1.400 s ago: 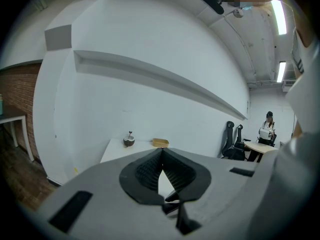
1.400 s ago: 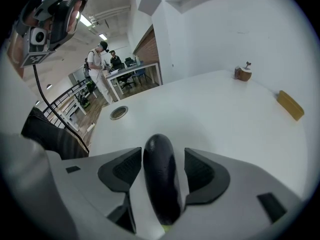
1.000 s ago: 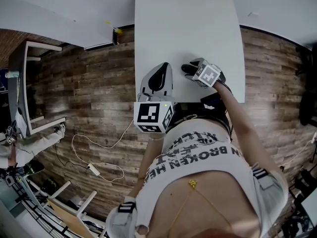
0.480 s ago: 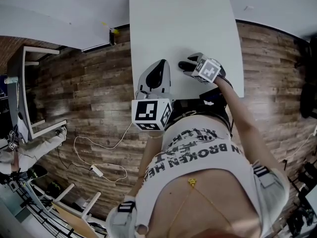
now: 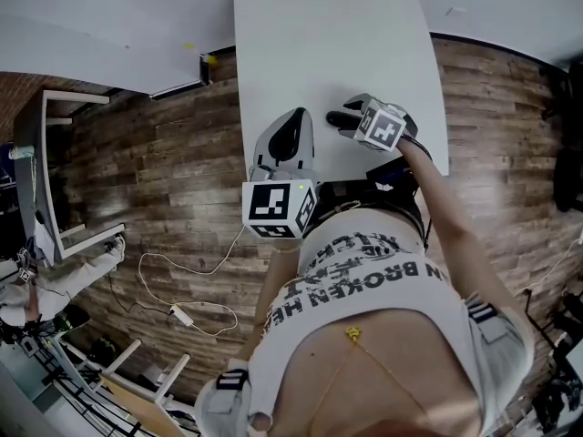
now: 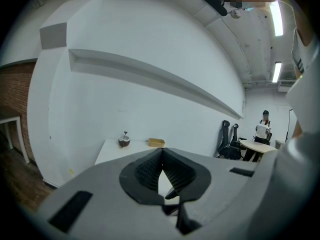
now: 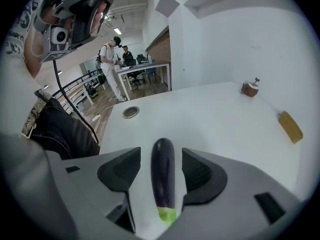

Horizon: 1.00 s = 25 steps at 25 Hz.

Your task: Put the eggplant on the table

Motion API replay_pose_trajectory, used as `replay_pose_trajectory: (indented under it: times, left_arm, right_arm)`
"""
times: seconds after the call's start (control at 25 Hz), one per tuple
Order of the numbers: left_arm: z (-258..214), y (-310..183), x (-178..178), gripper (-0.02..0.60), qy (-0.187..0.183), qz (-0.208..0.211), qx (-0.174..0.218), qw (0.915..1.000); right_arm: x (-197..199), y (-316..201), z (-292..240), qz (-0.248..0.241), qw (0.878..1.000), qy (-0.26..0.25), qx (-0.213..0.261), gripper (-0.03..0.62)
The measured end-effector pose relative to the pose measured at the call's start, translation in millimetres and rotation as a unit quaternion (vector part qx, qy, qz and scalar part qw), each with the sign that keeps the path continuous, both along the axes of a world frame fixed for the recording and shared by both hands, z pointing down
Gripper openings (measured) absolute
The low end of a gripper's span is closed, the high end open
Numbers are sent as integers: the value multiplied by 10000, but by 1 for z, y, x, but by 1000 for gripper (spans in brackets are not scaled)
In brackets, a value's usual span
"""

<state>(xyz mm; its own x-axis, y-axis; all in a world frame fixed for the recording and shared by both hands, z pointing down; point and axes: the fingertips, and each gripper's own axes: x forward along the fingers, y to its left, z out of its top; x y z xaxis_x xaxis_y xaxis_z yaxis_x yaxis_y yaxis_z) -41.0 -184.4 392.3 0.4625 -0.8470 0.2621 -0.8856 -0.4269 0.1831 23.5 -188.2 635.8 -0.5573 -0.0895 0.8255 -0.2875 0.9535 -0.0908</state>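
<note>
— What has changed?
— Little. The right gripper (image 7: pixel 161 160) is kept at the near edge of the table (image 7: pixel 210 114), jaws parted, with the eggplant (image 7: pixel 163 184) laid loose between them. The left gripper (image 6: pixel 161 154) is closed, empty.
— Placement is judged done.

The eggplant (image 7: pixel 163 181) lies on the table (image 5: pixel 319 53) near its near right corner, between the right gripper's (image 7: pixel 163 156) jaws.

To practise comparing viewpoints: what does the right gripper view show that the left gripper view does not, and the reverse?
Right gripper view only: the eggplant lying between the parted jaws of the right hand-held gripper. Left gripper view only: the left hand-held gripper, jaws shut and empty, plus black office chairs. Both: the white table with a small brown object and a yellow item.
</note>
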Motion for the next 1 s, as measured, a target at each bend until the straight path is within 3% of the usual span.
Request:
replay_pose_trajectory:
  times: [0.32, 0.52, 0.68, 1.0]
  left_arm:
    - [0, 3, 4, 6, -18, 52, 6, 10000]
    - [0, 5, 4, 6, -25, 70, 3, 10000]
    - [-1, 6, 5, 6, -18, 73, 12, 10000]
    - [-1, 8, 4, 6, -8, 73, 12, 10000]
  right_arm:
    - [3, 4, -7, -164, 9998, 33, 92, 237]
    - [4, 1, -17, -178, 9992, 6, 365, 98]
    - [9, 2, -25, -229, 9986, 46, 480, 25]
    - [16, 10, -27, -560, 9962, 365, 566, 11]
